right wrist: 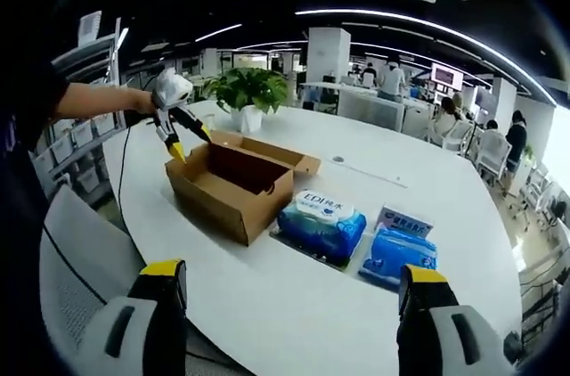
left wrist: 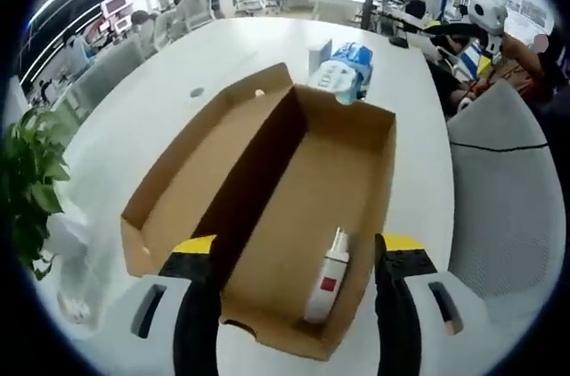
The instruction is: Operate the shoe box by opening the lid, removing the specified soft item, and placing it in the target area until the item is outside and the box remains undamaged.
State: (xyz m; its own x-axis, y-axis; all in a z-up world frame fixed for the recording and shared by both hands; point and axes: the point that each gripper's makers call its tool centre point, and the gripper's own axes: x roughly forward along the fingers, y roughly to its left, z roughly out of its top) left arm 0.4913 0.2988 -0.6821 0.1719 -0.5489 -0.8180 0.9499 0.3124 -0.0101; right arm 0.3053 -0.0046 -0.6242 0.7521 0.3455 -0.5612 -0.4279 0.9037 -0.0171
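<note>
The brown cardboard shoe box (left wrist: 343, 171) lies open on the white table, its lid (left wrist: 200, 175) folded out flat to the left. A white bottle with a red label (left wrist: 326, 285) lies inside, near the box's close end. My left gripper (left wrist: 298, 247) is open, its yellow-tipped jaws straddling that end above the box. In the right gripper view the box (right wrist: 233, 182) sits at centre left, and a person's hand holds the left gripper (right wrist: 189, 143) over its far left end. My right gripper (right wrist: 289, 276) is open above bare table, well short of the box.
Two blue wipe packs (right wrist: 321, 223) (right wrist: 398, 256) lie right of the box, and they show beyond it as wipe packs (left wrist: 343, 73). A potted plant (right wrist: 248, 91) stands behind the box. Grey chairs (left wrist: 508, 189) (right wrist: 80, 251) line the table edge. People sit at far desks.
</note>
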